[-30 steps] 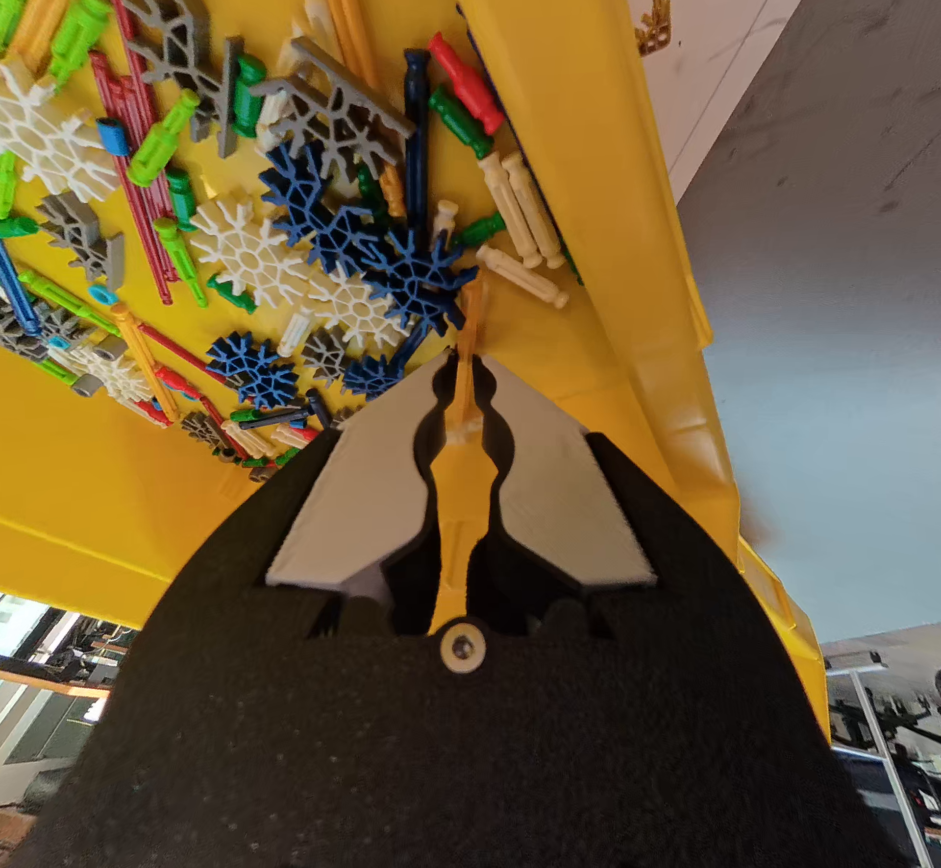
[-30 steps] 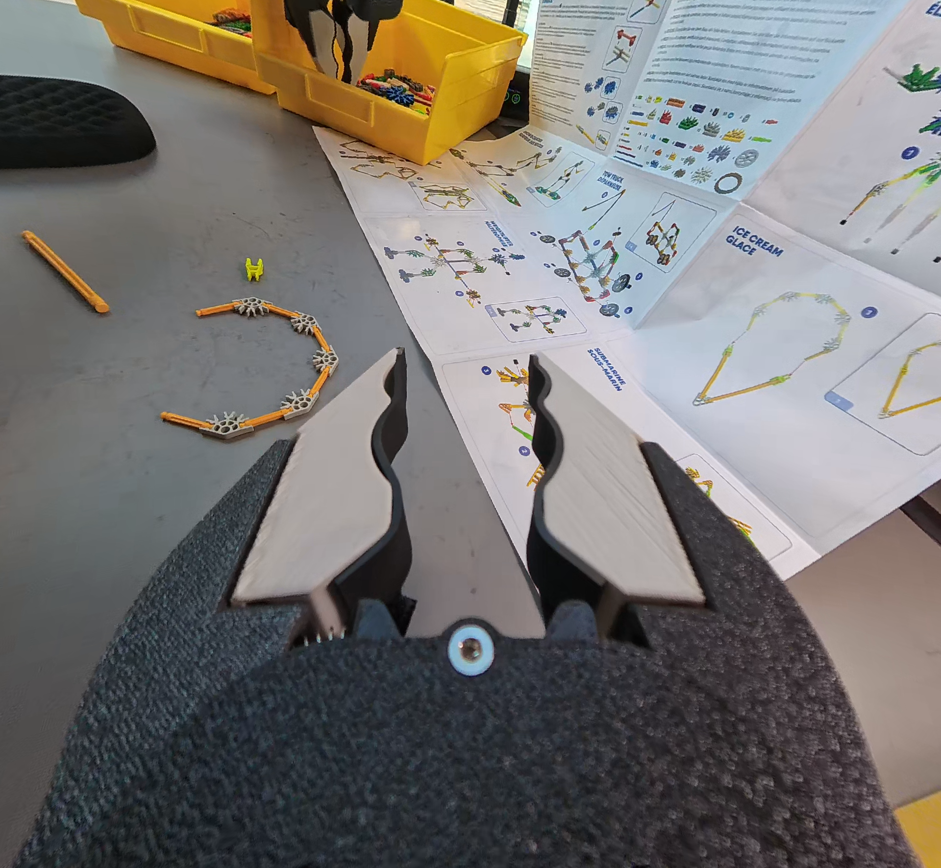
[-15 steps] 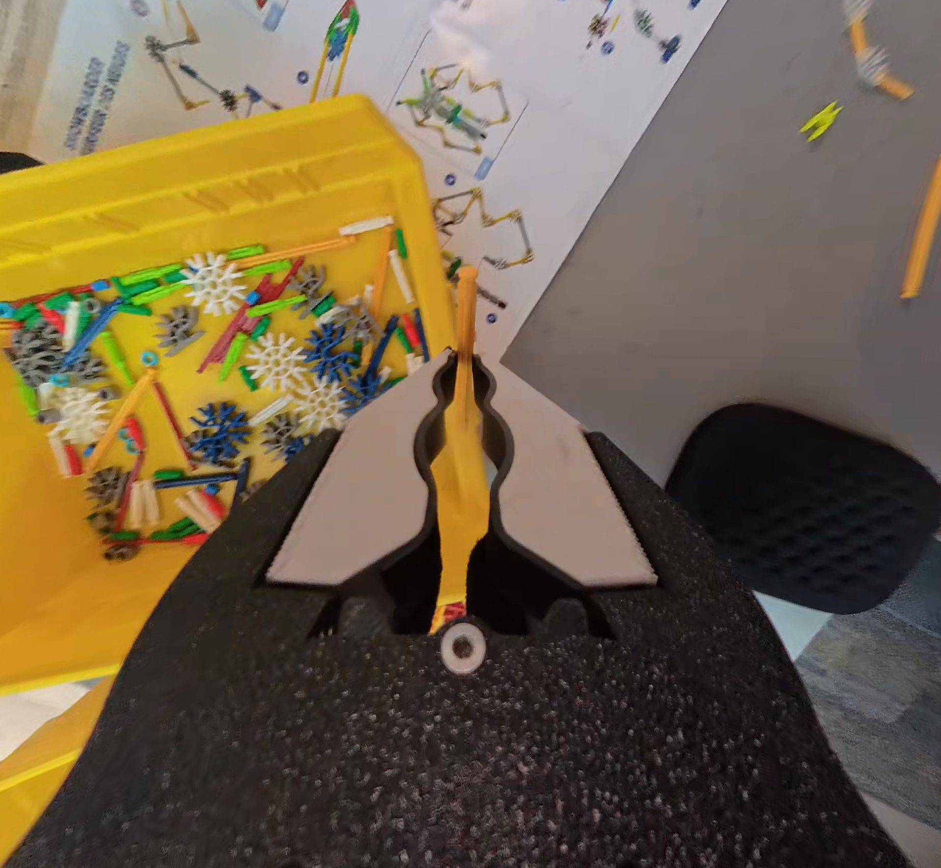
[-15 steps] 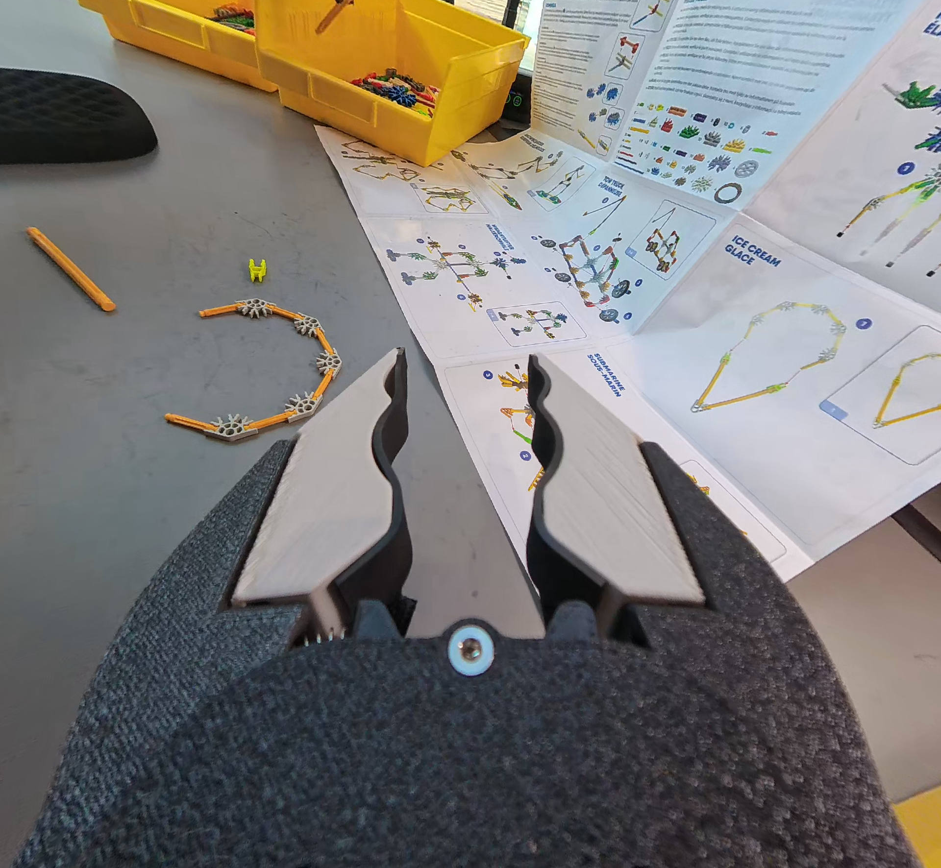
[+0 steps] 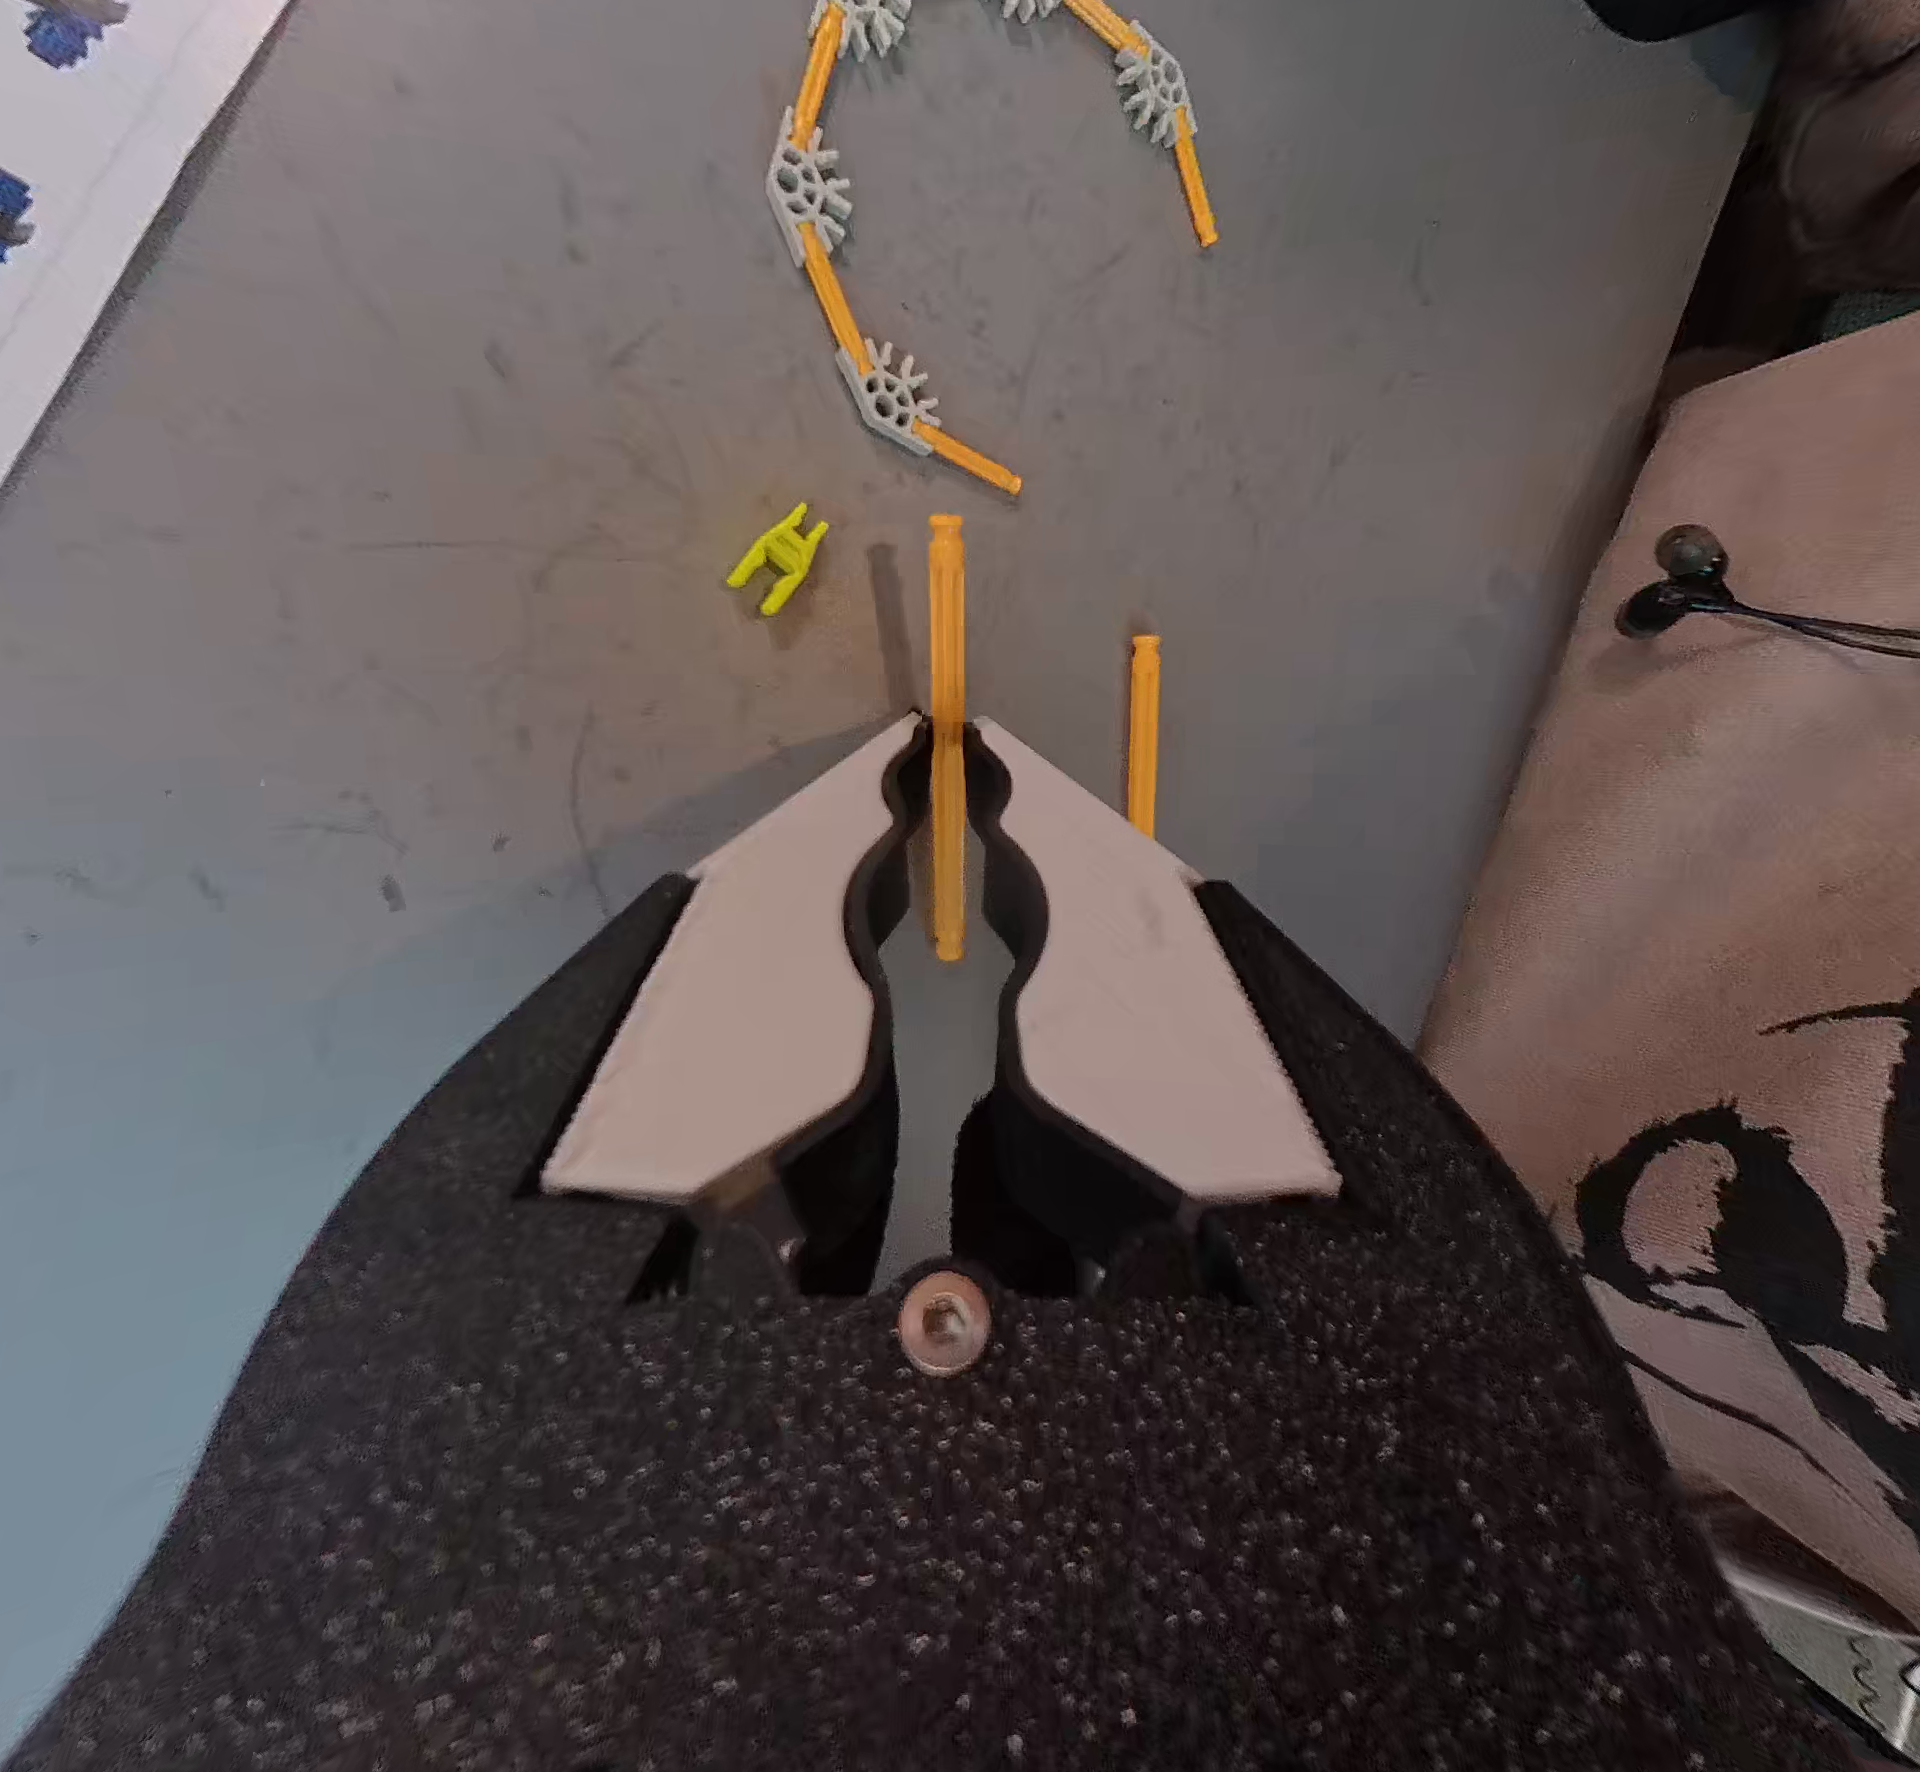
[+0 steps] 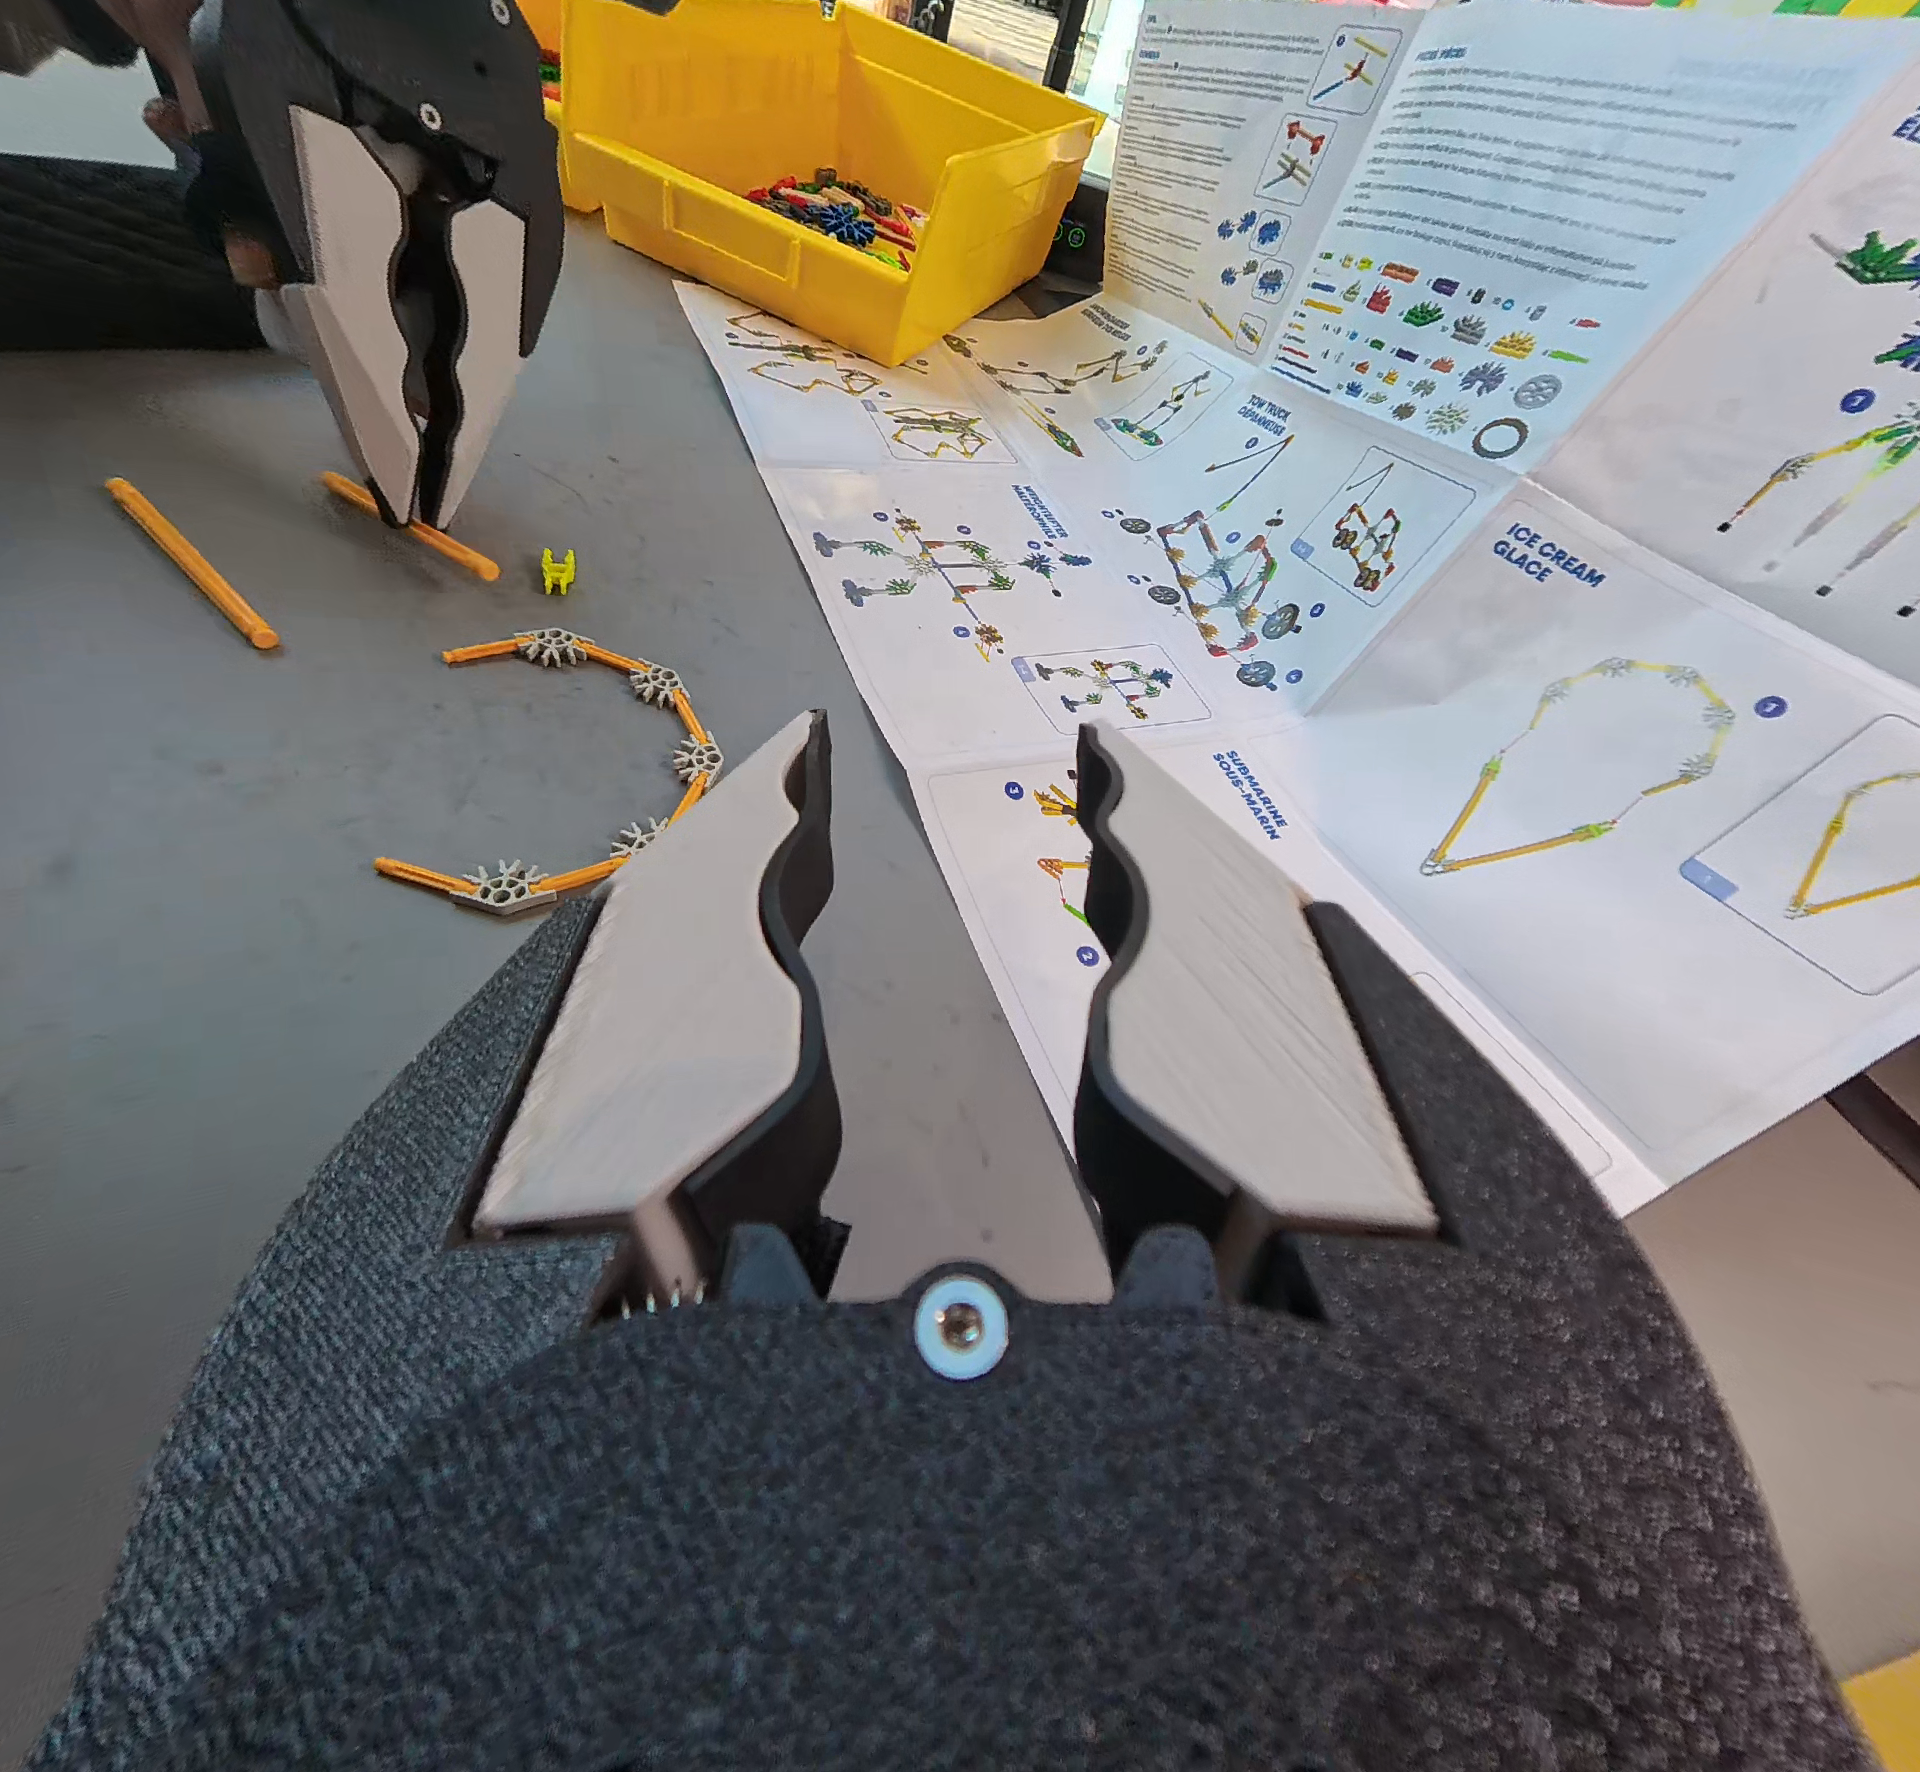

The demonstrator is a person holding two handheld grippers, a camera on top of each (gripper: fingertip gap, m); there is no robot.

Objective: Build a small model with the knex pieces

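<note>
My left gripper [image 5: 945, 725] is shut on an orange rod [image 5: 945, 621], which is down at the grey table [image 5: 416, 475]. In the right wrist view the left gripper [image 6: 416, 517] stands nearly upright with its tips on that rod [image 6: 457, 553]. A second orange rod [image 5: 1143, 735] lies parallel just to the right. A yellow-green clip [image 5: 779, 559] lies to the left. An arc of grey connectors and orange rods [image 5: 808, 190] lies ahead; it also shows in the right wrist view [image 6: 696, 756]. My right gripper [image 6: 951, 730] is open and empty, above the table by the sheet's edge.
A yellow bin [image 6: 727, 226] with several coloured pieces stands at the back. A large unfolded instruction sheet [image 6: 1455, 579] covers the right side. A black mesh pad [image 6: 83, 247] lies far left. A person's clothing [image 5: 1714, 891] and an earbud [image 5: 1683, 569] border the table. One gripper's finger ends stand about 20 centimeters off the other's. My left tips are roughly 4 centimeters from the yellow-green clip [image 5: 779, 559]. The right camera catches it too, in the right wrist view [image 6: 569, 568].
My left gripper carried the orange rod out of the yellow bin and down to the table beside the other rod. The right gripper has barely moved.
</note>
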